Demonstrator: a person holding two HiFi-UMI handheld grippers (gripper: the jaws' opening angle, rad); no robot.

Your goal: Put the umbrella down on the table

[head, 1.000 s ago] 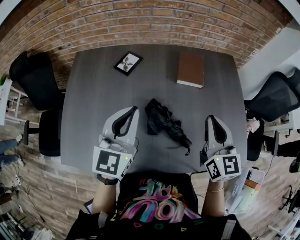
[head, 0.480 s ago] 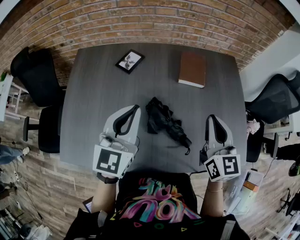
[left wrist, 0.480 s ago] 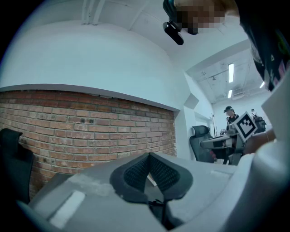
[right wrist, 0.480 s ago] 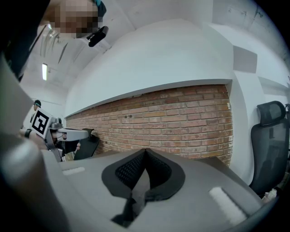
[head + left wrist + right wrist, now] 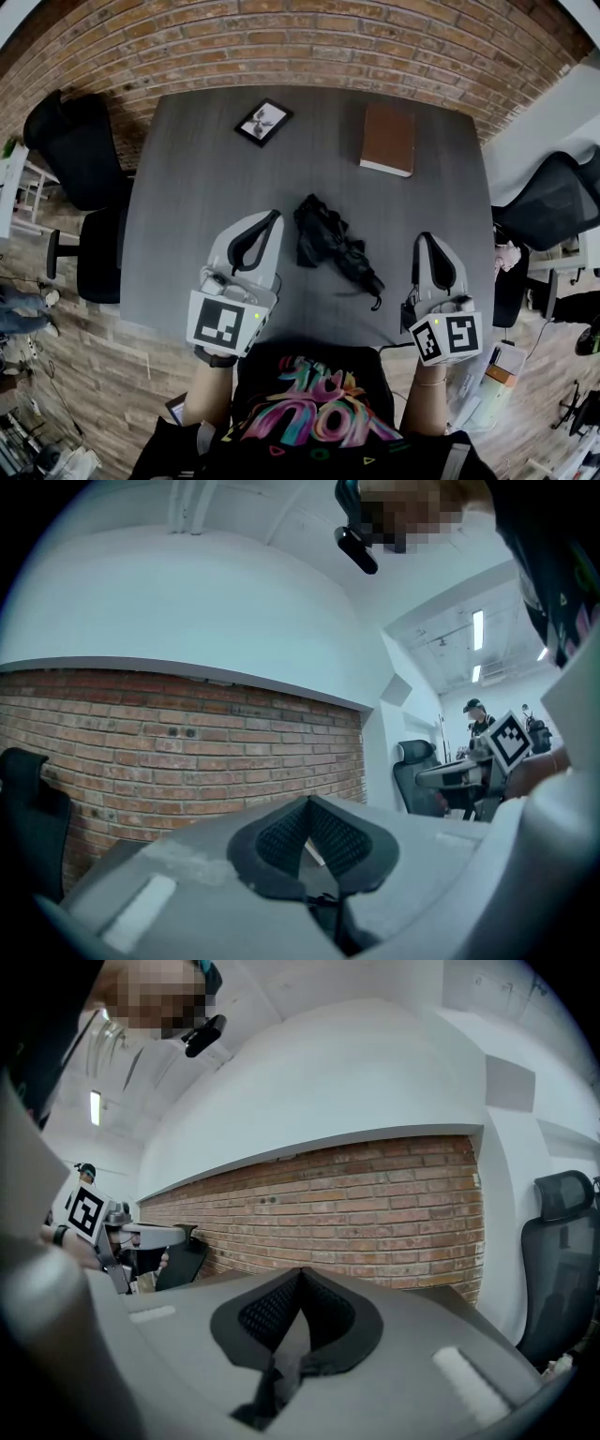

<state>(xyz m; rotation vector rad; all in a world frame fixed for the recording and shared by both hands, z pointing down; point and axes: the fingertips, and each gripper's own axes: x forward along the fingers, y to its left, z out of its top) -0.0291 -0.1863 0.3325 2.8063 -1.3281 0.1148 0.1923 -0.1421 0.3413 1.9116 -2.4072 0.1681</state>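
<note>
Folded black umbrella lies on the grey table, task seemingly done; left tongs and right tongs flank it, pressed together, empty.

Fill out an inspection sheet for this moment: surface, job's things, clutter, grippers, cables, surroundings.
Surface: grey table, flat dark top.
Job's things: black umbrella, folded, lying on the table between the two grippers, touched by neither.
Clutter: framed picture and brown book on the table's far side, apart from the umbrella.
Grippers: left gripper and right gripper both shut, nothing between the jaws, over the table's near part.
Cables: nothing seen.
Surroundings: brick wall beyond the table; a black chair on one side, another chair on the other.
</note>
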